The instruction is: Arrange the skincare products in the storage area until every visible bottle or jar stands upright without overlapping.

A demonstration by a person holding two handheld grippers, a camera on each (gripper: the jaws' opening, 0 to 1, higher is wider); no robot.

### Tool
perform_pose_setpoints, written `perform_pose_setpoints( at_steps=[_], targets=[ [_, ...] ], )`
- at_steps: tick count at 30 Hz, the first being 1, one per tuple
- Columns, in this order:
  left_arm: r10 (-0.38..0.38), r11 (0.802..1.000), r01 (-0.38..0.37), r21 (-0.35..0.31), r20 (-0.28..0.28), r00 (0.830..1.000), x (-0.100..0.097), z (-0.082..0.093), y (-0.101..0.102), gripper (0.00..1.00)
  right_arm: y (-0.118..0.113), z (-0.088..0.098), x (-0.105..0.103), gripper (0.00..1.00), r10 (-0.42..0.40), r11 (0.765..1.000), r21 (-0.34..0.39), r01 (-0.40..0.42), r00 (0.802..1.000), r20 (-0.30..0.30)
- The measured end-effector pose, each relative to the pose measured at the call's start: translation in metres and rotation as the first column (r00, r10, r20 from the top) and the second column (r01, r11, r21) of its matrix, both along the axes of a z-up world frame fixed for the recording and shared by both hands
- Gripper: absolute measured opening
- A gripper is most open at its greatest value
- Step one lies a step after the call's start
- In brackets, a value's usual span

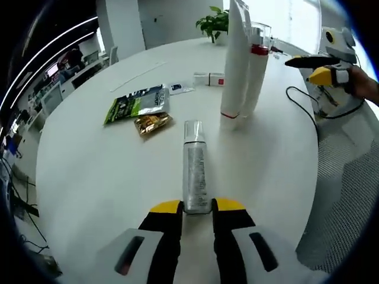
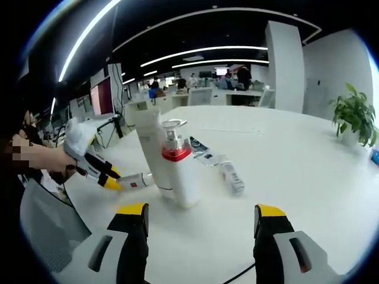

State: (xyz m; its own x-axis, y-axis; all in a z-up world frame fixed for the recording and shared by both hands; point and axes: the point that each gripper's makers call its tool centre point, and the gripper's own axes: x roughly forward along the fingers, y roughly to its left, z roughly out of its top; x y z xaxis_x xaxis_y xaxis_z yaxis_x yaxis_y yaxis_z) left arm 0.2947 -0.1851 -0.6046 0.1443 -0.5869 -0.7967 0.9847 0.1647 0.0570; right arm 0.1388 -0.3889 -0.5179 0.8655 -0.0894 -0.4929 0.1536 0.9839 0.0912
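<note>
Left gripper (image 1: 197, 208) pinches the base of the clear bottle (image 1: 194, 171), which lies flat on the table (image 1: 89, 177), pointing away. Should pivot it upright, clear of the two standing bottles (image 1: 240, 71) ahead-right. Right gripper (image 2: 201, 218) spread, empty, pump bottle (image 2: 176, 171) just ahead.

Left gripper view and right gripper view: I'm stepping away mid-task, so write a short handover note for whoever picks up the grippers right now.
Left gripper: shut on the clear bottle, which lies flat on the white table.
Right gripper: open, holding nothing, facing the standing pair.
Done: white tube and red-collared pump bottle stand upright close together.
Left: stand the clear bottle up apart from them; the small white tube behind lies flat too.
Also on the table: green sachet and gold sachet, lying flat, plus a potted plant at the far edge.
</note>
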Motion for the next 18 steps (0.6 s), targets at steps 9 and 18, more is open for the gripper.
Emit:
perform_pose_setpoints(
  at_steps=[9,18],
  targets=[
    [-0.086,0.991,0.083,0.102,0.026,0.996,0.000,0.002,0.012,0.28,0.000,0.000,0.000,0.75,0.001,1.000,-0.005,-0.001,1.000,-0.002],
    [-0.098,0.984,0.101,0.145,-0.031,0.995,0.007,0.006,-0.012,0.34,-0.001,0.001,-0.001,0.75,-0.009,1.000,-0.011,0.009,1.000,0.001]
  ],
)
